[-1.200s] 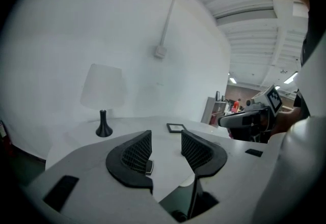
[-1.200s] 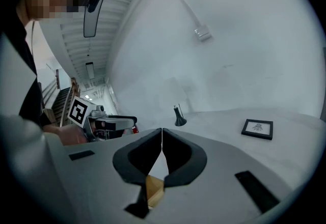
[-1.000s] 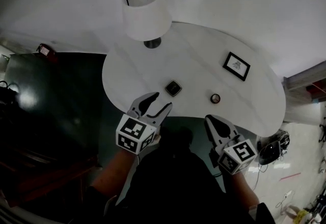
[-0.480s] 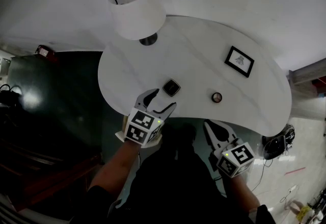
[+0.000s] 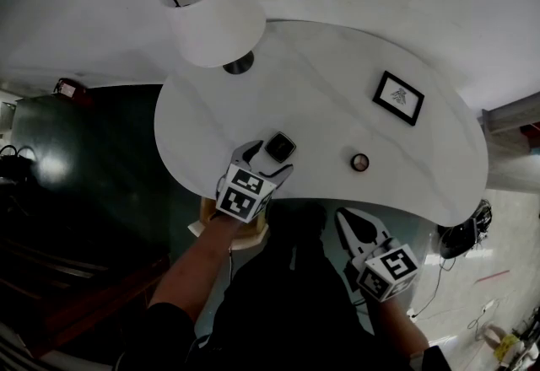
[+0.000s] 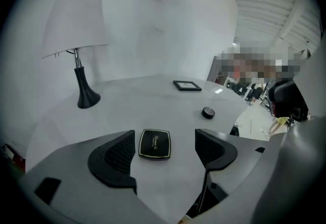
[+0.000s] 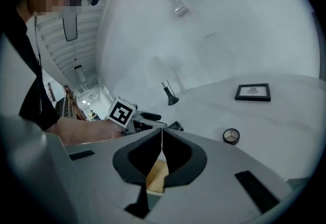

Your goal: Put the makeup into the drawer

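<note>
Makeup compact lies untouched between the left gripper's jaws, just opened wide: lower squarely before closing; right gripper closed, empty.

We see the white table with the lamp at ten o'clock and a framed picture at two. Our left gripper — jaws just opened wide — has the black compact at its tips, ungripped. A small round pot lies at the compact's three o'clock; our right gripper hangs off the table at five.
</note>
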A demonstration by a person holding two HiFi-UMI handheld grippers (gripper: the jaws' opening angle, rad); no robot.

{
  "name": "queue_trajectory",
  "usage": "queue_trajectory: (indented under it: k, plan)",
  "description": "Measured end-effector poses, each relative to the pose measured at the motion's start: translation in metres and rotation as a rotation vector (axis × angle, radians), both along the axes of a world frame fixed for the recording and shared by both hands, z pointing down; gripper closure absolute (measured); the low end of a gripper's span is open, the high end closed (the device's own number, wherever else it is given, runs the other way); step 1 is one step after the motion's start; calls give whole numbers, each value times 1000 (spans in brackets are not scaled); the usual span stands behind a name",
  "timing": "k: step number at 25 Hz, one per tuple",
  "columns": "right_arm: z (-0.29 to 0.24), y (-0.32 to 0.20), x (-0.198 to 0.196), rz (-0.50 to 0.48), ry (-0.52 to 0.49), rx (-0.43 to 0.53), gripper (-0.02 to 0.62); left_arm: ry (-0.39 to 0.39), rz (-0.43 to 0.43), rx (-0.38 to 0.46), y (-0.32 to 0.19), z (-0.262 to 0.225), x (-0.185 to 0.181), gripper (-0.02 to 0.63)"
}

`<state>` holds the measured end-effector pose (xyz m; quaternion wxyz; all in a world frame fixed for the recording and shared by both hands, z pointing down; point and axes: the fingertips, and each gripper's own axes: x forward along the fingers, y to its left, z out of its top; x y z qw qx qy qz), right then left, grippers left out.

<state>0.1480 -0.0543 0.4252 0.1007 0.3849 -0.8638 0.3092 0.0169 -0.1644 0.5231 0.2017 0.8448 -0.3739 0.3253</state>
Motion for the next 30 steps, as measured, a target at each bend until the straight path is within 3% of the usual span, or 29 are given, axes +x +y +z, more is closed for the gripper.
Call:
queue_trajectory:
  k: [13, 30]
  plan:
    - [2, -1, 2, 19, -3, -19, 578, -126, 74, -125, -16, 60, 5, 232]
    - [-12, -7, 10, 40, 2, -3, 578, -200, 90, -163, -24, 82, 5, 230]
